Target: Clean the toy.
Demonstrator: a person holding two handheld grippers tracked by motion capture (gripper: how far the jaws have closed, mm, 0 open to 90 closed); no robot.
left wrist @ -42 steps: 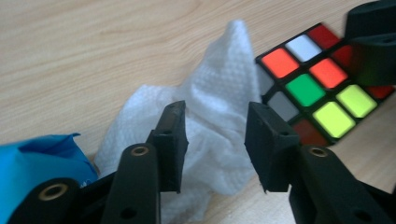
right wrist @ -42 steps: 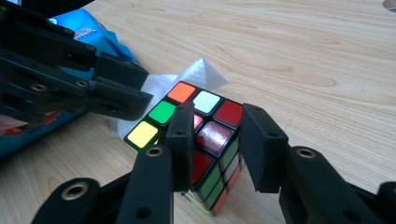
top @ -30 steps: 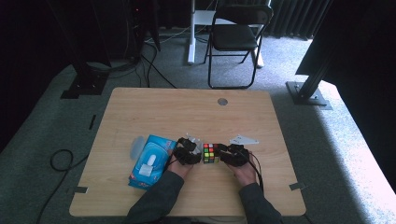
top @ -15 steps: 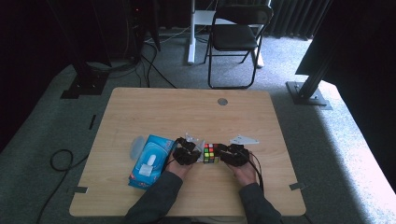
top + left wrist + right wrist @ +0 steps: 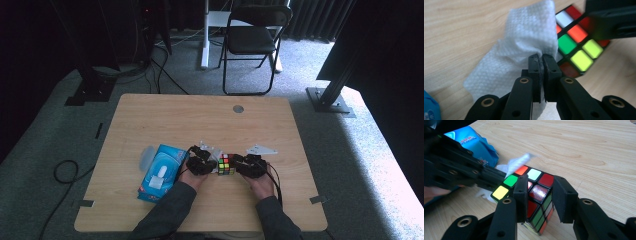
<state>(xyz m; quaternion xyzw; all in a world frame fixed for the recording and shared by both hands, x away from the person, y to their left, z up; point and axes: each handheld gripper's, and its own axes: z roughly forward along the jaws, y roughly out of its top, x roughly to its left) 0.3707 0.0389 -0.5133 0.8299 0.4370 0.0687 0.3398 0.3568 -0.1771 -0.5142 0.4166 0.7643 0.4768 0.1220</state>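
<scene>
L claw: jaws pinched tight on a fold of white wipe, just closed onto it. Wipe draped against the side of the cube, touching it, rest trailing on the counter toward the blue pack.

R claw: clamped on the cube, one jaw on each opposite face, cube corner tilted up off the wood. Jaws well apart bc cube is wide; grip solid.

Cube in high view: between both claws, L claw on its left, R claw on its right, near the counter's front edge, roughly mid-width.

Blue tissue pack: just left of L hand, towards front-left corner, angled. Seen also in R gripper view, close behind L claw.

Room: back half of counter bare wood save for a small grey cable port near back edge centre. Right side open out to the right edge. Left side tight, pack near L wrist. Front edge close under both forearms. Chair on the floor beyond back edge, well apart.
</scene>
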